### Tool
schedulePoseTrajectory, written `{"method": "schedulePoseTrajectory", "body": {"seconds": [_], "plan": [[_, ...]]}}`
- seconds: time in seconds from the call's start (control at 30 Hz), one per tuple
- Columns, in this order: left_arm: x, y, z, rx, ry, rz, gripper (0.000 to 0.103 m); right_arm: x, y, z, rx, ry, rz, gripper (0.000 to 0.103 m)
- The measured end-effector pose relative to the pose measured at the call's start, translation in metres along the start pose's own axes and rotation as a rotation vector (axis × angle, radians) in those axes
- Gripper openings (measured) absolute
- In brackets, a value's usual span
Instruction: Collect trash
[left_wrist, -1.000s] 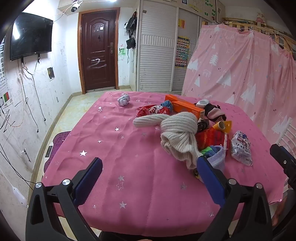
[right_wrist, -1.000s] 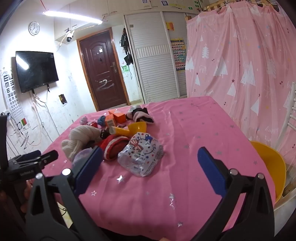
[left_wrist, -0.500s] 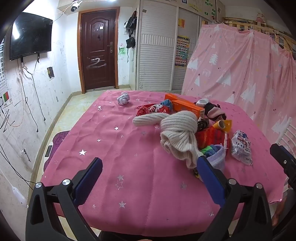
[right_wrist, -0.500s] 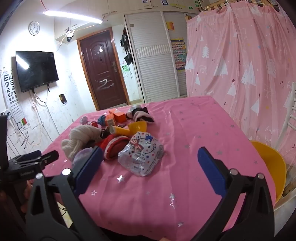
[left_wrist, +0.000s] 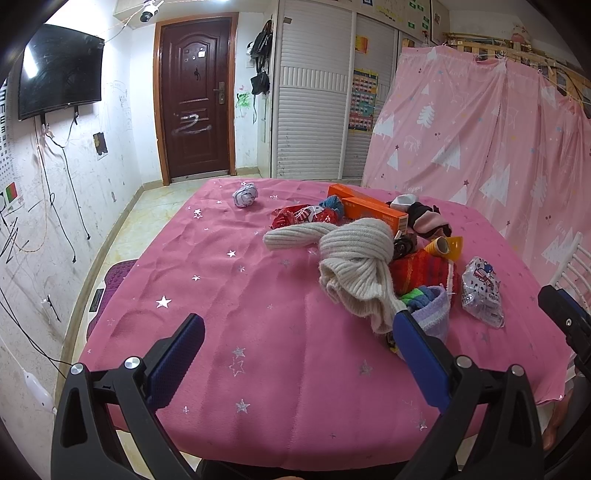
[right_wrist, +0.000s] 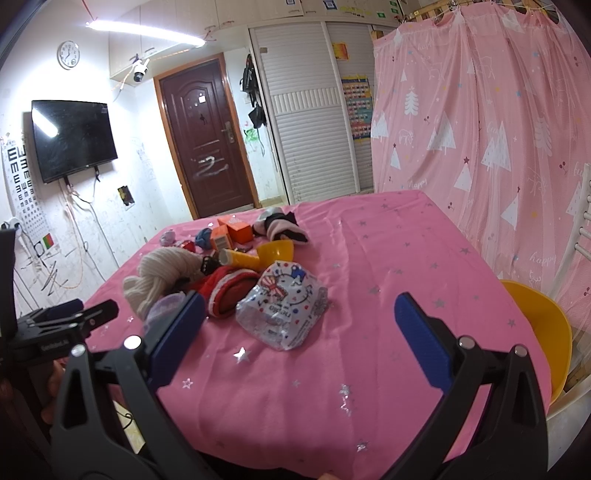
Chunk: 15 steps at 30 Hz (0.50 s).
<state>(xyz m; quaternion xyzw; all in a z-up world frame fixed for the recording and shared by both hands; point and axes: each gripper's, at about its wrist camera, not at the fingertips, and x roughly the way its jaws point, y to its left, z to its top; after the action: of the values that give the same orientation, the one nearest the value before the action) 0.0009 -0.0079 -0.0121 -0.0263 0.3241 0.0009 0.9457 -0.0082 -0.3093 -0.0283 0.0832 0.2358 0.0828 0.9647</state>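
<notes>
A crumpled clear printed plastic wrapper (right_wrist: 284, 310) lies on the pink tablecloth just ahead of my right gripper (right_wrist: 295, 332), which is open and empty; the wrapper (left_wrist: 480, 291) also shows at the right in the left wrist view. A red snack wrapper (left_wrist: 303, 216) and a crumpled paper ball (left_wrist: 244, 194) lie further back. My left gripper (left_wrist: 295, 358) hangs open and empty over the near part of the table. A pile of clothes sits between: a cream knitted scarf (left_wrist: 354, 258), a red knit item (left_wrist: 421, 269), socks.
Orange boxes (left_wrist: 369, 210), a yellow bowl (right_wrist: 275, 251) and a yellow tube lie among the clothes. A yellow chair (right_wrist: 539, 332) stands at the table's right edge. A pink curtain (right_wrist: 480, 129) hangs on the right, a door and TV at the back.
</notes>
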Motion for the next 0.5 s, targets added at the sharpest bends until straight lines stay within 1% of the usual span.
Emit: {"method": "schedulePoseTrajectory", "body": {"seconds": [0.13,0.23,0.37,0.5], "plan": [[0.001,0.001,0.000,-0.002,0.012,-0.009,0.095,0.001,0.000,0.000,0.000,0.009,0.000,0.099],[0.002,-0.002,-0.001,0.014,0.028,-0.042,0.095,0.007,0.008,0.003,-0.010,0.030,0.007,0.099],[0.003,-0.011,-0.003,0.055,0.057,-0.104,0.095,0.016,0.013,0.008,-0.066,0.046,0.000,0.099],[0.003,-0.021,-0.002,0.083,0.068,-0.144,0.095,0.027,0.011,0.011,-0.062,0.096,0.043,0.098]]}}
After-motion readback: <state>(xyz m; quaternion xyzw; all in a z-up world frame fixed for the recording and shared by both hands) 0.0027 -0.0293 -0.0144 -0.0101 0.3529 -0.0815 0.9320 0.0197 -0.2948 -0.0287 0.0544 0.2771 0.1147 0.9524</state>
